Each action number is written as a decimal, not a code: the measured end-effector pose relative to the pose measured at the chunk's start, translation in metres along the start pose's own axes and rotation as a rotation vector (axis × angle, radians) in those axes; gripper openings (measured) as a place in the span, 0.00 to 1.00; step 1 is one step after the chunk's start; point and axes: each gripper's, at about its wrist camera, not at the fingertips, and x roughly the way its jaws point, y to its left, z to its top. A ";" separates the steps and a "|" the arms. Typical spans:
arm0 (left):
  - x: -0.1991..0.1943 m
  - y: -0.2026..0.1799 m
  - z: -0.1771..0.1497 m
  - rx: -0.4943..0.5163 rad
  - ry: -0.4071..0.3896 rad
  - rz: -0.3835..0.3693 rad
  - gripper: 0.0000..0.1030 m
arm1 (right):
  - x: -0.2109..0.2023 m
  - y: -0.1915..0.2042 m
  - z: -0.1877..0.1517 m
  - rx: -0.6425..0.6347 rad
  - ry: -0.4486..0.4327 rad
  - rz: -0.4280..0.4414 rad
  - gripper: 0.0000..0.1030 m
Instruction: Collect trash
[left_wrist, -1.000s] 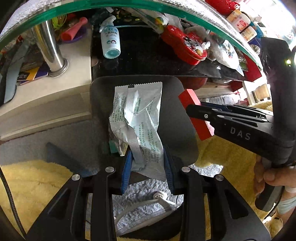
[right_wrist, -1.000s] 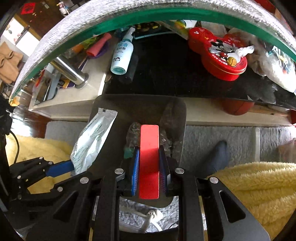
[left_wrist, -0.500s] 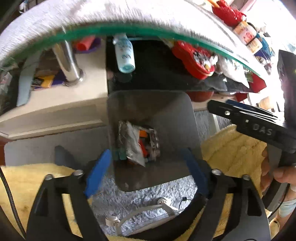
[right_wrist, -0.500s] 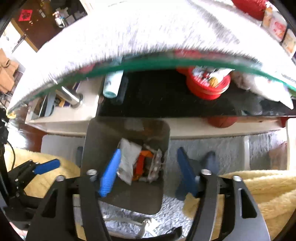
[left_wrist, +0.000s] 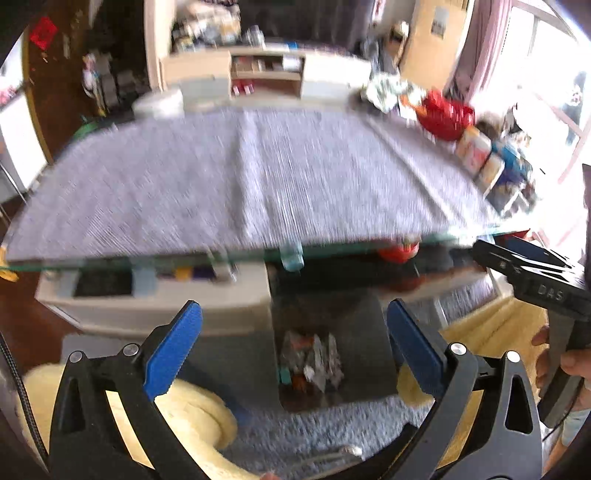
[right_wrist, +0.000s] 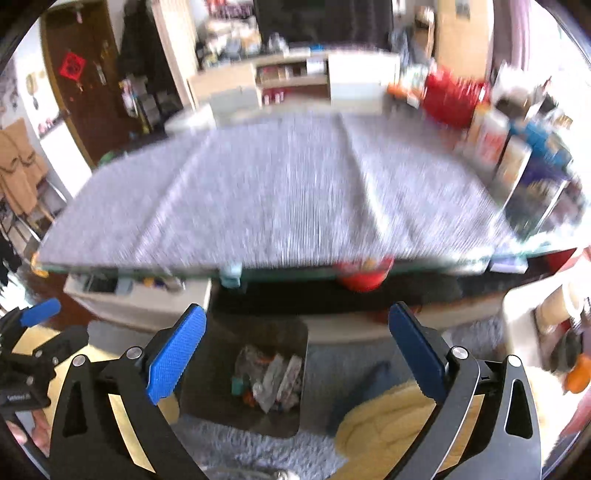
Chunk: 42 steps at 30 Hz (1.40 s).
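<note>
Bin (left_wrist: 362, 325): dark, square-mouthed, on the floor below the near edge of the table (left_wrist: 258, 177). Contents: crumpled wrappers (left_wrist: 314, 360) heaped at the bottom, silvery and clear, with red-orange scraps and a small teal piece at the heap's left; individual items blurred.

Left gripper (left_wrist: 293, 343): blue-padded jaws spread wide, nothing between them, above the bin.

Right gripper (right_wrist: 295, 347): jaws likewise spread wide and bare, the bin (right_wrist: 221, 369) and its wrappers (right_wrist: 273, 380) below.

Table: grey cloth over a glass top; red tin (right_wrist: 364, 275) on the shelf beneath.
</note>
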 end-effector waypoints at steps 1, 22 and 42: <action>-0.010 0.000 0.004 -0.003 -0.033 0.012 0.92 | -0.013 0.000 0.004 0.005 -0.038 -0.009 0.97; -0.125 -0.017 0.039 0.027 -0.442 0.177 0.92 | -0.124 -0.003 0.029 0.010 -0.388 -0.123 0.97; -0.120 -0.013 0.038 0.012 -0.446 0.154 0.92 | -0.117 0.006 0.031 0.005 -0.394 -0.137 0.97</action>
